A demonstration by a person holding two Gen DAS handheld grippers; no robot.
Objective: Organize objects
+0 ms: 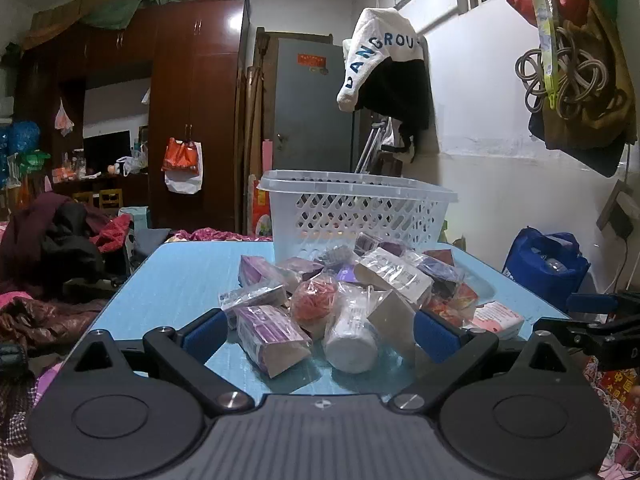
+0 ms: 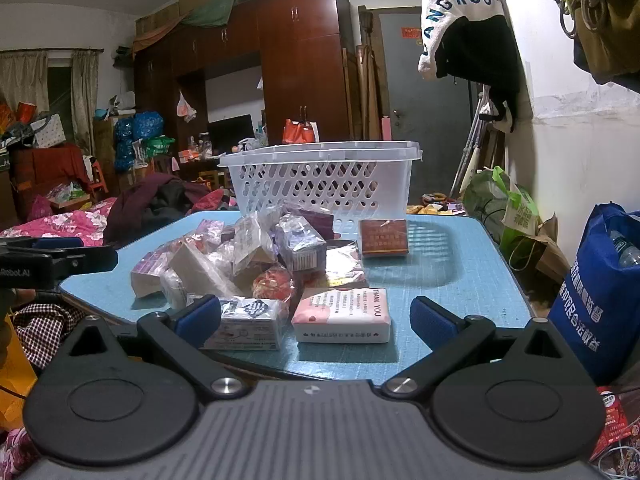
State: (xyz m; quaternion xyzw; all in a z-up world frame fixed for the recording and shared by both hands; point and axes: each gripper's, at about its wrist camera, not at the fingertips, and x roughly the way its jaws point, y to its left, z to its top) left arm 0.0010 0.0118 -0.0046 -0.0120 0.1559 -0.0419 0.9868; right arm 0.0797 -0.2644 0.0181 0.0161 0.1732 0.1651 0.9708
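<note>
A pile of small boxes and packets in clear wrap lies on a light blue table [image 1: 176, 280] [image 2: 440, 280]. A white lattice basket [image 1: 352, 208] [image 2: 320, 180] stands behind the pile. My left gripper [image 1: 320, 332] hovers open at the table's near edge, with a purple box [image 1: 272, 336] and a white bottle [image 1: 352, 340] lying just ahead between its blue pads. My right gripper [image 2: 316, 316] is open too, facing a pink and white "THANK YOU" box [image 2: 342, 314] and a white printed box [image 2: 248, 322]. A dark red box [image 2: 384, 238] stands near the basket.
A blue bag [image 2: 596, 304] stands right of the table by the white wall. Clothes and bedding are heaped to the left [image 1: 60, 256]. A dark wooden wardrobe [image 1: 192, 112] and a grey door [image 1: 312, 112] fill the back. The other gripper shows at the right edge [image 1: 600, 328].
</note>
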